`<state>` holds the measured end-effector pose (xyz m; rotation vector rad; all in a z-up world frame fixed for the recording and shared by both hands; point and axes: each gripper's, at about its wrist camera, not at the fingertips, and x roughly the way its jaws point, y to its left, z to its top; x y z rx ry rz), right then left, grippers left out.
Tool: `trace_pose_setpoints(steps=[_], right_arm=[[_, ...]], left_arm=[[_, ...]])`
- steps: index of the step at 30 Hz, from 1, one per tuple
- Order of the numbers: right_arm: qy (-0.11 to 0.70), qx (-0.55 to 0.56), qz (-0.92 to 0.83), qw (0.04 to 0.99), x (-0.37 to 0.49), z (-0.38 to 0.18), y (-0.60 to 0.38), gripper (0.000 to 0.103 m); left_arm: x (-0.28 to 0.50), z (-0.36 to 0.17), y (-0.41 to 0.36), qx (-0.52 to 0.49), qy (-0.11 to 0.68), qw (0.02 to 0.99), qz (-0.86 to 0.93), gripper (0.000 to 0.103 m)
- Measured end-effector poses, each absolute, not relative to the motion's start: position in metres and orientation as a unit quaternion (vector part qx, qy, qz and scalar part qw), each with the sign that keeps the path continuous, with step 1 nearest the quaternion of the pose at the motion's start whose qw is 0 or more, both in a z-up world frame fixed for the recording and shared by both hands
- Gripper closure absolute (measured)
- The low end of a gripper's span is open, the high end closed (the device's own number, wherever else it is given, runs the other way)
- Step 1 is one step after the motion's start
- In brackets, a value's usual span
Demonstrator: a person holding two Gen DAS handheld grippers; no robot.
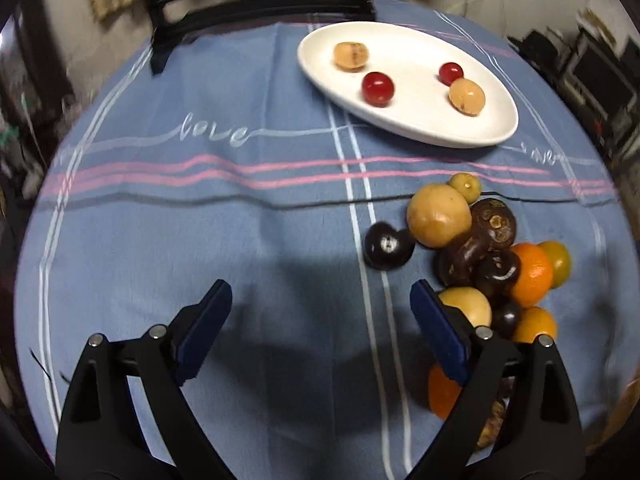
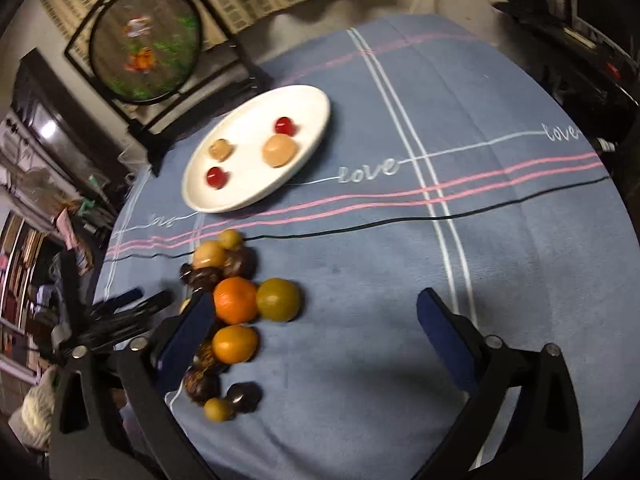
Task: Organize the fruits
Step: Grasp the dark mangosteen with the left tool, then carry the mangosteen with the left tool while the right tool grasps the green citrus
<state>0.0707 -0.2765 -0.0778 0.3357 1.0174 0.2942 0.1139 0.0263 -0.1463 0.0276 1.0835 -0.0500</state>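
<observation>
We hold two grippers above a round table draped in a blue cloth [image 1: 200, 240] with pink and white stripes. Our left gripper [image 1: 322, 312] has its jaws spread wide with nothing between them, and only bare cloth lies under the gap. Our right gripper [image 2: 314, 326] is spread just as wide and also empty.

The fruit pile [image 1: 480, 256] sits just ahead and to the right of the left gripper, touching or nearly touching its right finger. Seen from the right gripper, the same pile [image 2: 236, 300] lies ahead and to the left, against its left finger. It mixes an orange [image 2: 235, 300], a yellow-green citrus [image 2: 278, 299], tan round fruits and dark brown ones. One dark fruit [image 1: 388, 245] lies a little apart, ahead of the left gripper.

We judge that rolling is the main risk here. The fruits are round and packed together, so a finger nudging the heap could scatter them towards the table edge. Both grippers working the same pile could also collide.

The white oval plate [image 1: 400, 120] lies well ahead of both grippers, beyond the pile. It holds four pieces: two red cherry-like fruits [image 1: 377, 88] and two pale tan fruits [image 1: 351, 55]. They are loosely paired, with bare plate between the pairs. The plate is shallow, so a fruit dropped from too high could roll off.
</observation>
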Motion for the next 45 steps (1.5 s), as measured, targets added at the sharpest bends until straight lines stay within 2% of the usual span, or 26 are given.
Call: trace_pose_setpoints(steps=[4,13,16,19,22,28,31,39,42,44,45], right_arm=[[0.474,0.181,0.165,0.846,0.061,-0.068,-0.278,0.001],[0.479,0.181,0.151,0.845,0.05,-0.063,-0.278,0.001],[0.479,0.177,0.153,0.846,0.048,-0.062,-0.275,0.001],[0.479,0.169,0.151,0.848,0.047,-0.06,-0.273,0.001],[0.484,0.148,0.14,0.851,0.049,-0.061,-0.269,0.001],[0.478,0.039,0.166,0.862,0.064,-0.082,-0.24,0.003],[0.492,0.034,0.19,0.849,0.076,-0.104,-0.229,0.019],[0.488,-0.061,0.208,0.845,0.093,-0.132,-0.194,0.034],[0.49,-0.094,0.21,0.841,0.097,-0.141,-0.185,0.045],[0.494,-0.093,0.213,0.838,0.101,-0.145,-0.184,0.057],[0.494,-0.093,0.215,0.837,0.102,-0.146,-0.183,0.059]], left_arm=[[0.128,-0.152,0.016,0.049,0.502,0.862,-0.039,0.012],[0.141,-0.164,0.005,0.043,0.513,0.85,-0.109,0.05],[0.142,-0.165,0.003,0.045,0.509,0.852,-0.113,0.055],[0.143,-0.163,0.003,0.032,0.509,0.85,-0.13,0.072],[0.137,-0.156,0.005,0.031,0.503,0.856,-0.116,0.072],[0.107,-0.132,0.028,0.012,0.496,0.864,-0.088,0.072],[0.091,-0.121,0.038,0.007,0.497,0.865,-0.074,0.072],[0.057,-0.101,0.047,0.005,0.5,0.865,-0.045,0.072],[0.052,-0.098,0.048,0.006,0.499,0.866,-0.034,0.072],[0.049,-0.096,0.047,0.007,0.5,0.866,-0.027,0.072],[0.047,-0.096,0.047,0.009,0.5,0.866,-0.024,0.072]])
